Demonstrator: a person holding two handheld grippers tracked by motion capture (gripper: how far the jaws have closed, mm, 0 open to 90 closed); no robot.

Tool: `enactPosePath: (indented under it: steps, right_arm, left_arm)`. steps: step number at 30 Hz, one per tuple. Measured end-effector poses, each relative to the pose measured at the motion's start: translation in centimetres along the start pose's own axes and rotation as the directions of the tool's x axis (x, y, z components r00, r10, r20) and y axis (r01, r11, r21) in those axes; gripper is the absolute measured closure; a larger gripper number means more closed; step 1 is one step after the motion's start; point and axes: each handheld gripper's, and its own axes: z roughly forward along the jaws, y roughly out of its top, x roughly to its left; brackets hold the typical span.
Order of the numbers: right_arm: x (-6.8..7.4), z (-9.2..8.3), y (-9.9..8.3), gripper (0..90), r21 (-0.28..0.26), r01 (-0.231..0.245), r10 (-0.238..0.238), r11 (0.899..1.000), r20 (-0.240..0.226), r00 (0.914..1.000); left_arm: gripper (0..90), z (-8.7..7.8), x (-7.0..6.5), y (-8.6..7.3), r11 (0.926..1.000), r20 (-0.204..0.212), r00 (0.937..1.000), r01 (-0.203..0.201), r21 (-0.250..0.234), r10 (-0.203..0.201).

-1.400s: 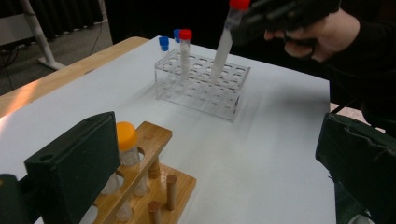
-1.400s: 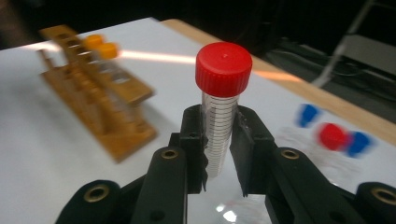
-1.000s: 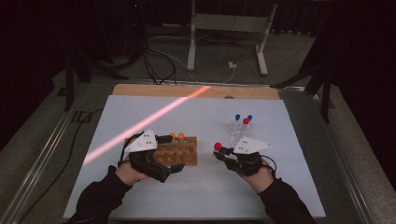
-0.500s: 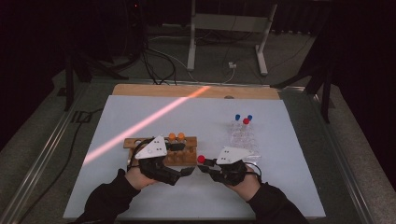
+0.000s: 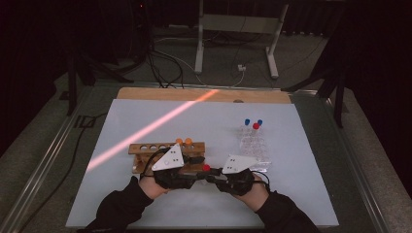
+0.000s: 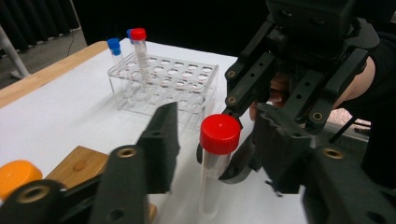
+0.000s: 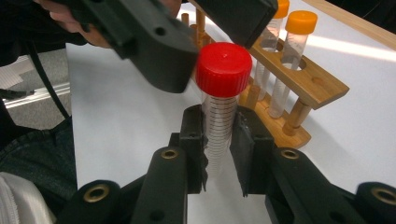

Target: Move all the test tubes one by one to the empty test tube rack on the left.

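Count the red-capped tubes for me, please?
2. One red-capped tube is clamped upright in the right gripper, its cap between the left gripper's jaws. The other stands in the clear plastic rack. None seems hidden.

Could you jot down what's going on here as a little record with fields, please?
Setting: white table sheet, dark room around it
Held item: red-capped tube, upright, clear with printed marks
Right gripper: shut on the tube's body, below the cap
Left gripper: jaws either side of the red cap, closing in, not pressing yet
Wooden rack: two orange-capped tubes standing in it
Clear rack: holds one red-capped and two blue-capped tubes
Likely next: left gripper grips the cap
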Motion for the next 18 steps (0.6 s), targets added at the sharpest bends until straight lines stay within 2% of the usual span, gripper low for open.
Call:
enactPosePath:
  steps: [7, 12, 18]
  right_arm:
    - [0.06, -0.01, 0.05, 74.6, 0.000, -0.003, 0.003, 1.000, -0.005, 1.0000]
    - [0.06, -0.04, 0.06, 74.6, -0.004, -0.003, 0.003, 1.000, -0.006, 1.0000]
    - [-0.07, -0.11, 0.07, 73.6, -0.014, -0.015, 0.015, 1.000, -0.005, 0.9999]
  left_arm:
    - [62.7, 0.43, -0.32, -0.03, 0.9995, -0.004, 0.9997, -0.025, 0.020, 0.025]
    - [69.9, 0.67, -0.51, -0.08, 0.9978, -0.017, 0.9981, -0.058, 0.031, 0.059]
    - [71.2, 0.49, -0.42, 0.18, 0.9977, -0.025, 0.9978, -0.061, 0.030, 0.061]
